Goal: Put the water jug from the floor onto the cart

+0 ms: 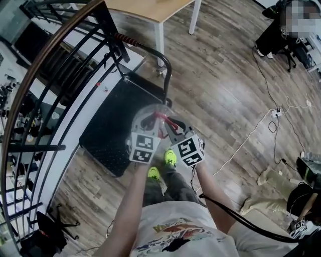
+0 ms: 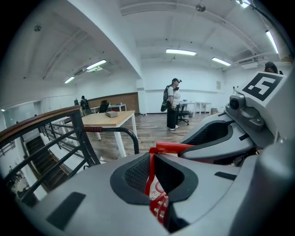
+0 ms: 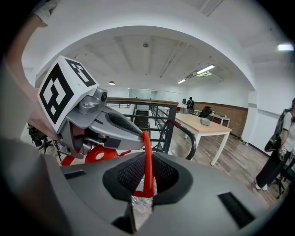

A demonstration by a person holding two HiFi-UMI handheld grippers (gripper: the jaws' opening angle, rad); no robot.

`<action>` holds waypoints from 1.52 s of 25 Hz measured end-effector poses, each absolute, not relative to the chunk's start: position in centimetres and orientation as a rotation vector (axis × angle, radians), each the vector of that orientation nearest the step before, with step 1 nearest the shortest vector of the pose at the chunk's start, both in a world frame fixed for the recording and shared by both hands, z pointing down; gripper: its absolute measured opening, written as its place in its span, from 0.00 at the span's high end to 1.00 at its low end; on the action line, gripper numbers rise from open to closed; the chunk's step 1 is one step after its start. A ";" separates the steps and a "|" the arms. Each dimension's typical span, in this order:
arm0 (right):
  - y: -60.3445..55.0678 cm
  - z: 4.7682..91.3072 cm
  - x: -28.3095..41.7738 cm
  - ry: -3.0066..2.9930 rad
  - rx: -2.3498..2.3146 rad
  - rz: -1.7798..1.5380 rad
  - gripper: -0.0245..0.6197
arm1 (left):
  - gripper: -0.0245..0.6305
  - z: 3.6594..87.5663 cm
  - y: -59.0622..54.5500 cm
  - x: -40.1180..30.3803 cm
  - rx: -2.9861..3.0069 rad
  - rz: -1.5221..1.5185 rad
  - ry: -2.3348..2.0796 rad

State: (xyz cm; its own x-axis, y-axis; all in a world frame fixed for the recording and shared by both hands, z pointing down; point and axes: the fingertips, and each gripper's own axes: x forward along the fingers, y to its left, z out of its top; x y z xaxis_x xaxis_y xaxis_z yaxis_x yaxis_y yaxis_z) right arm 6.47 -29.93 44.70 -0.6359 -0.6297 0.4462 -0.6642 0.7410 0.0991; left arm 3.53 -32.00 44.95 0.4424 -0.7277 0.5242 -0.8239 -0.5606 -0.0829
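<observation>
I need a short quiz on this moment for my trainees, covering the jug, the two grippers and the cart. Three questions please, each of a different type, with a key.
1. True or false: the left gripper and the right gripper are each shut on the red handle of the water jug.
2. Where is the water jug?
A. Standing on the floor beside a chair
B. Held by its handle at the near edge of the black cart
C. Lying on a tabletop
3. Short answer: what piece of furniture stands beyond the cart's push handle?

Key: 1 true; 2 B; 3 a light wooden table with white legs.
</observation>
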 end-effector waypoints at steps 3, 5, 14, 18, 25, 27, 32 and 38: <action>-30.5 45.1 5.7 -2.501 0.947 0.098 0.88 | 0.92 45.3 -32.5 2.7 2.480 0.774 -1.398; -30.7 45.4 5.0 -2.507 0.924 0.096 0.88 | 0.92 45.6 -32.6 2.0 2.460 0.769 -1.415; -32.4 46.6 -1.1 -2.510 0.816 0.094 0.88 | 0.92 46.9 -34.0 -4.3 2.373 0.752 -1.477; -33.1 47.6 -4.8 -2.505 0.786 0.084 0.88 | 0.91 48.1 -34.6 -7.9 2.350 0.735 -1.478; -37.7 49.3 -12.2 -2.487 0.774 0.137 0.88 | 0.91 49.8 -39.3 -15.4 2.313 0.751 -1.451; -39.6 50.4 -14.2 -2.478 0.778 0.161 0.88 | 0.91 50.9 -41.2 -17.3 2.307 0.763 -1.430; -42.4 53.4 -17.3 -2.448 0.790 0.214 0.88 | 0.91 53.9 -44.1 -20.4 2.303 0.799 -1.386; -47.4 57.6 -20.6 -2.416 0.820 0.260 0.88 | 0.91 58.2 -49.1 -23.7 2.307 0.807 -1.342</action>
State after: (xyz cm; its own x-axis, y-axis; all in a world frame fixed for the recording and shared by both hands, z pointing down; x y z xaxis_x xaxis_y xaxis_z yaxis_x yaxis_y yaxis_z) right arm -20.59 -47.37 57.59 -0.6500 -0.4984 0.5737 -0.6090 0.7932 -0.0010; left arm -23.66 -49.08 58.21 0.3888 -0.6715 0.6308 -0.8719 -0.4894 0.0165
